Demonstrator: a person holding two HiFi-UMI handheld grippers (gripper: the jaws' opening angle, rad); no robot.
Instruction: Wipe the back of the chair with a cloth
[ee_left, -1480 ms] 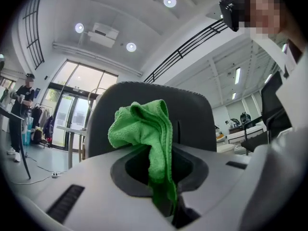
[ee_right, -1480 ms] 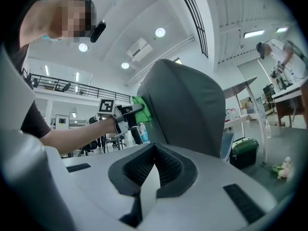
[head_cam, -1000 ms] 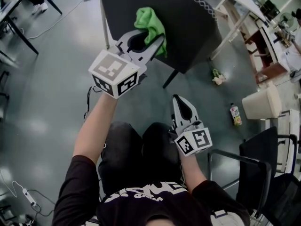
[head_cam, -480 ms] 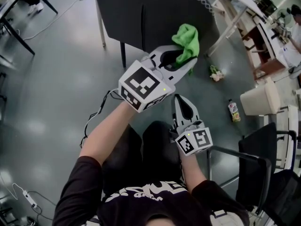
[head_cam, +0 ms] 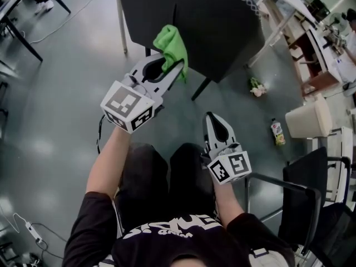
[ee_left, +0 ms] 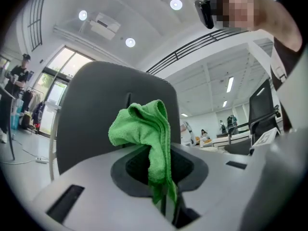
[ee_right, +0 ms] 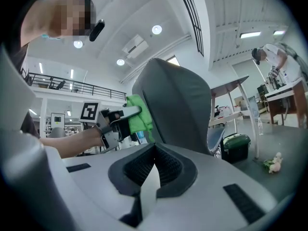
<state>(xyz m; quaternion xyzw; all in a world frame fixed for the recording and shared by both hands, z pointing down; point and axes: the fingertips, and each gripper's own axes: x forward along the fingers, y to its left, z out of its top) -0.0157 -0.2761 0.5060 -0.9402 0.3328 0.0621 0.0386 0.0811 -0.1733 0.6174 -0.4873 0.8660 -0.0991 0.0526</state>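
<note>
The dark grey chair back [head_cam: 217,26] stands in front of me, seen from above. My left gripper [head_cam: 179,67] is shut on a green cloth [head_cam: 171,42], and the cloth lies against the chair back's near left part. In the left gripper view the cloth [ee_left: 144,129] hangs from the shut jaws before the chair back [ee_left: 91,114]. My right gripper [head_cam: 209,117] is shut and holds nothing, low over my lap and apart from the chair. Its own view shows the chair back [ee_right: 178,105] with the cloth [ee_right: 138,119] pressed on its left edge.
On the floor to the right lie a bottle [head_cam: 278,134] and a small toy [head_cam: 257,89], beside a beige bin [head_cam: 308,121]. A second black chair [head_cam: 311,193] stands at my right. Desks and table legs line the far right; a power strip [head_cam: 33,232] lies lower left.
The left gripper carried the cloth to the right across the chair back, then back to the left. The right gripper has stayed where it was.
</note>
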